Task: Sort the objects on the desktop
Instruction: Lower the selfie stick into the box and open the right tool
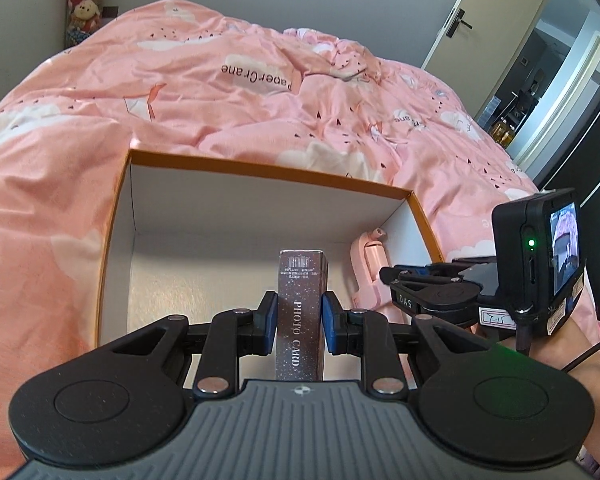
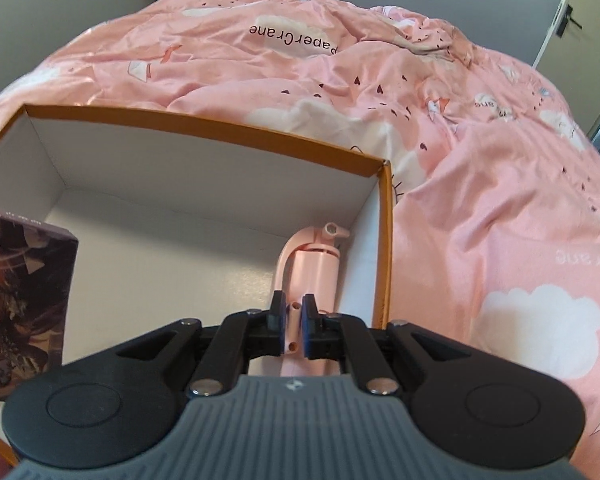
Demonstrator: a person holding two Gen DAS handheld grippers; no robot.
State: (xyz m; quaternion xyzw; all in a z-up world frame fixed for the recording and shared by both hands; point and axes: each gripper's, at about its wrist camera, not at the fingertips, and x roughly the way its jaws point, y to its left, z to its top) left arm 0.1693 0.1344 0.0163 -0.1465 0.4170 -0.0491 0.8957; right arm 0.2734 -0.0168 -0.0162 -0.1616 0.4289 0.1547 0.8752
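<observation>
Inside the box (image 1: 116,216), both jaws clamp: card pack (image 1: 300,312), pink tool (image 2: 312,272).

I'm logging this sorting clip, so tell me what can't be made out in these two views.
- Left wrist view: the photo card box, held by the left hand-held gripper, has its near end hidden by the gripper body; its barcode print is too small to read.
- Right wrist view: the pink object, held by the right hand-held gripper, has its near end hidden likewise.
- Orange box: near wall out of frame in both views.
</observation>
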